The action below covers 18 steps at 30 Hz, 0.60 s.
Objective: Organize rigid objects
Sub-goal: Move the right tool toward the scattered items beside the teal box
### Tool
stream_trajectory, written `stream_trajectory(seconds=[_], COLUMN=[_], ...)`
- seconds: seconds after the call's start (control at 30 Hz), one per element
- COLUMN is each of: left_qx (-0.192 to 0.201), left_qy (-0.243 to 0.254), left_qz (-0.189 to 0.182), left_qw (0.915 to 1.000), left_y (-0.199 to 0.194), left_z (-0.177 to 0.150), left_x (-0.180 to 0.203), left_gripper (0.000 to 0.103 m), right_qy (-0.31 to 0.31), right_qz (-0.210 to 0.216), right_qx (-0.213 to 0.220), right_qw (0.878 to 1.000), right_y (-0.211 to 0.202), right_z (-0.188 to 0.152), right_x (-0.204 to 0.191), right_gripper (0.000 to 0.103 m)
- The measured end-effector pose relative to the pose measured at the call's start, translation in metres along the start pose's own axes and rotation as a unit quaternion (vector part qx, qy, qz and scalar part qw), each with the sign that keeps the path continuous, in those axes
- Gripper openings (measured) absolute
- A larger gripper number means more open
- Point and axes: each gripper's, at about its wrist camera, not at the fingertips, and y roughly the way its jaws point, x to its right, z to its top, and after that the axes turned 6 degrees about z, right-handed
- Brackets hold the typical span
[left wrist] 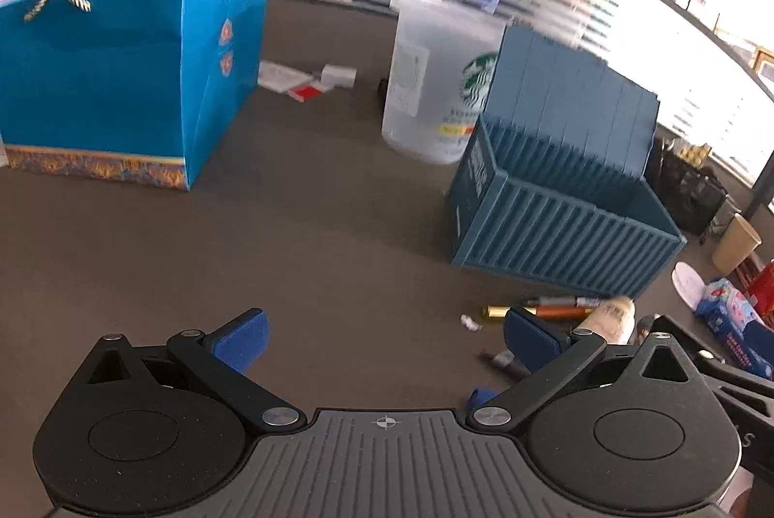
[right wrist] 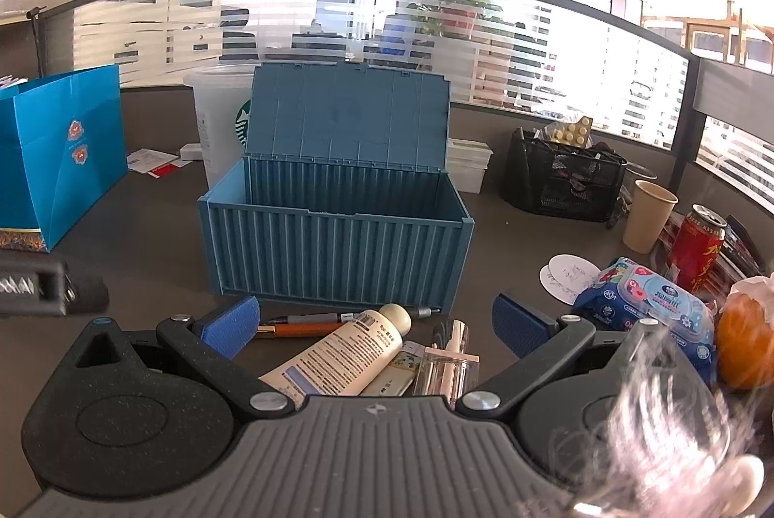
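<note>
The dark worktop [right wrist: 145, 237] carries an open blue container box [right wrist: 338, 257] with its lid raised. Just before it lie a cream tube [right wrist: 338, 353], a clear bottle [right wrist: 447, 361] and pens [right wrist: 309, 323]. Right gripper [right wrist: 375, 322] and left gripper [left wrist: 384, 336] fingers are spread, holding nothing.

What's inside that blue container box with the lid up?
The blue container box shows only its ribbed back wall inside; nothing sticks up. Its front wall hides the floor, so low items cannot be ruled out.

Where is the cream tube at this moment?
In the right wrist view, the cream tube lies on the table between the open right gripper fingers, in front of the blue container box, beside the orange pen.
</note>
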Motion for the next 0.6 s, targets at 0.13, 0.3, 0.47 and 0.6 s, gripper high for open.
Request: stream_trajectory(seconds=[0.13, 0.3, 0.47, 0.6], left_qx=[-0.018, -0.028, -0.043, -0.033], left_qy=[-0.008, -0.037, -0.046, -0.040], left_qz=[0.014, 0.017, 0.012, 0.020], left_qw=[0.9997, 0.9988, 0.9979, 0.9984], left_y=[0.007, 0.009, 0.012, 0.009], left_z=[0.000, 0.000, 0.000, -0.001], left_x=[-0.003, -0.012, -0.013, -0.010], left_gripper=[0.103, 0.103, 0.103, 0.103], right_qy=[0.000, 0.003, 0.001, 0.000], right_qz=[0.000, 0.003, 0.003, 0.004], right_qx=[-0.003, -0.003, -0.005, -0.006], right_qw=[1.000, 1.000, 1.000, 1.000], right_y=[0.001, 0.002, 0.002, 0.001], right_z=[-0.001, -0.001, -0.003, -0.004], right_x=[0.002, 0.003, 0.004, 0.007], right_gripper=[0.103, 0.103, 0.103, 0.103])
